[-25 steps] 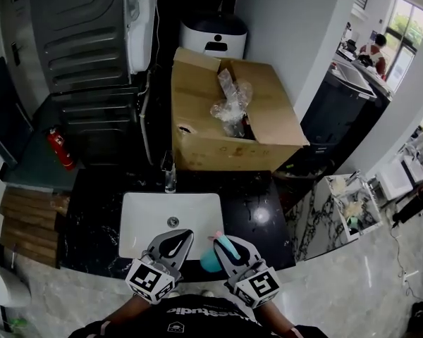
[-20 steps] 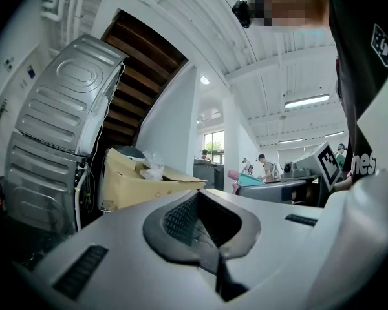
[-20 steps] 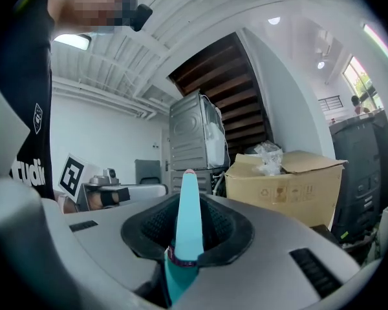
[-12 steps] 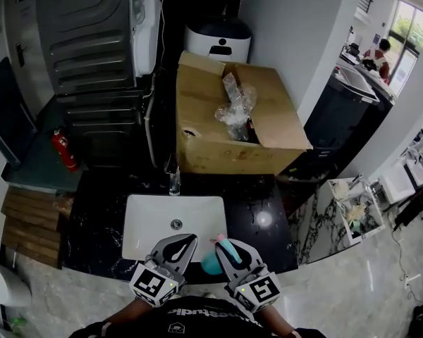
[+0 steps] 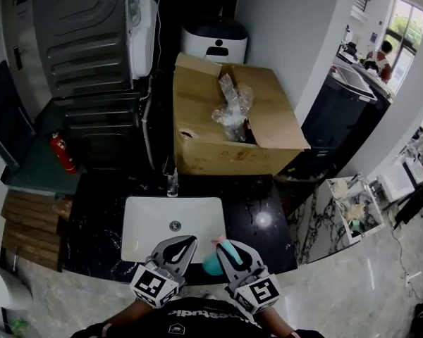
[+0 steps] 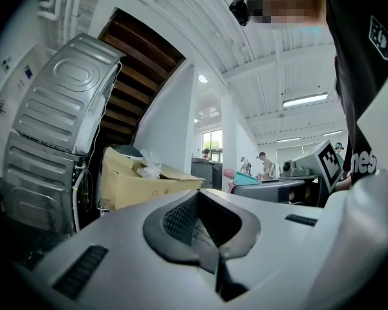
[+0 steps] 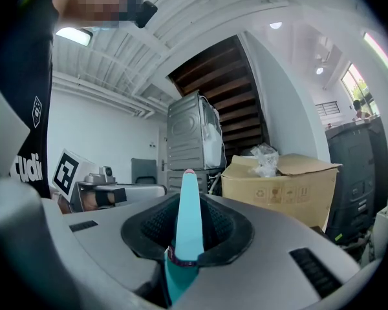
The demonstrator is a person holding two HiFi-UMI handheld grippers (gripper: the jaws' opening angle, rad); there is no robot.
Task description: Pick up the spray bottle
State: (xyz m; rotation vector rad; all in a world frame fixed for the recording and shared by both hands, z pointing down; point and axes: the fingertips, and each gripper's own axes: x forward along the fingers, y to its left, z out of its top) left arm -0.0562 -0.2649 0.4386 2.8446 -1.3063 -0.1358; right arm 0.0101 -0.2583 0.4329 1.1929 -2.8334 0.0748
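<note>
Right gripper: clamped on the spray bottle, its dark pads pressed on both flanks of the teal body, with the jaws only partly apart.
Bottle's place: low centre of the head view, just right of the Left gripper and over the near edge of the black counter.
Long axis: it ran along the jaws, from the bottom of the frame upward in both the head view and the right gripper view.
Pointing: the pink tip led the way, clear of the pads, aimed up-frame toward the white sink and the cardboard box.
Body: narrow and tapered, and it showed a dark ring low down between the pads.
Left gripper: jaws met at the tips with nothing between them, and it sat level beside its partner at the lower centre.
Backdrop: the tap stood above the sink, and crumpled plastic sat in the open box.
</note>
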